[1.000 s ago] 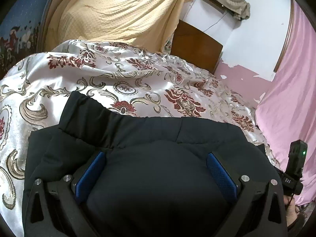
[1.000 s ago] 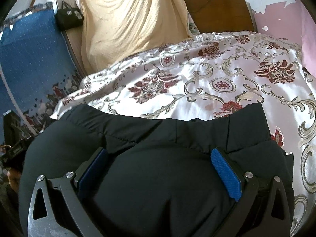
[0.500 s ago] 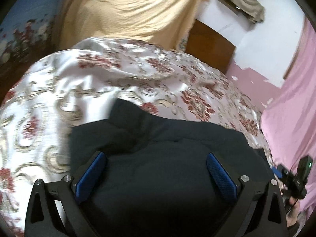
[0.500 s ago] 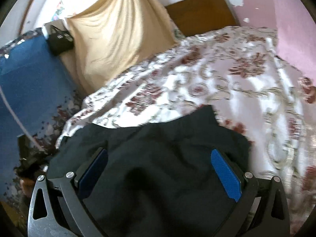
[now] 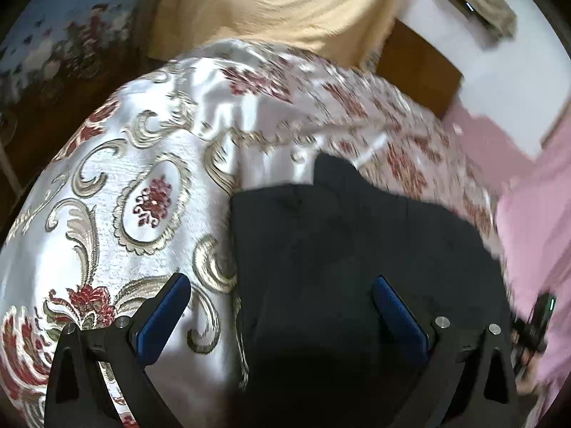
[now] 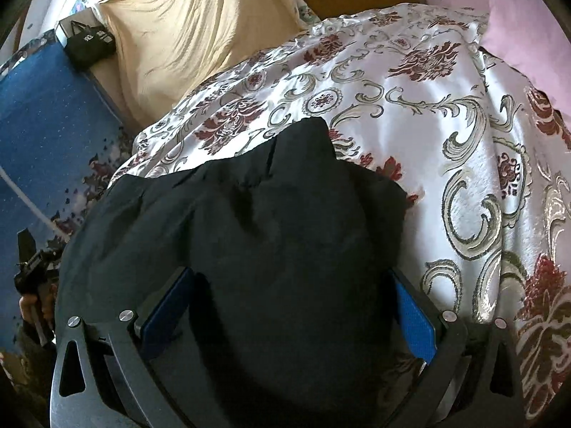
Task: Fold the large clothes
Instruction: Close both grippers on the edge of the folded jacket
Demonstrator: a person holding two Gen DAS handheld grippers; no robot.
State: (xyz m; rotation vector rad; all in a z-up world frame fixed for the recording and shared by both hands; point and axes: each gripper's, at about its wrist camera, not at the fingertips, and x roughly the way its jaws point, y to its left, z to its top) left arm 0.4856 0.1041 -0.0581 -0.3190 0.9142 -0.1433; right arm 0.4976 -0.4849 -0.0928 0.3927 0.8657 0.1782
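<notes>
A large black padded garment (image 5: 357, 267) lies on a bed with a white, red and gold patterned cover (image 5: 142, 196). My left gripper (image 5: 282, 314) is open, hovering over the garment's left edge; its left finger is over bare cover, its right finger over the black cloth. In the right wrist view the garment (image 6: 267, 232) lies bunched between the wide-apart blue pads of my open right gripper (image 6: 289, 314), over its right part. The patterned cover (image 6: 464, 160) stretches to the right.
A yellow cloth (image 6: 185, 35) hangs behind the bed, beside a brown headboard (image 5: 417, 67). A pink curtain (image 5: 542, 214) hangs on the right. A blue patterned fabric (image 6: 43, 125) and a black bag (image 6: 89, 44) are on the left.
Both grippers have pulled back and apart: the left view has swung left, showing more bare cover; the right view has swung right. The garment looks smaller and more bunched.
</notes>
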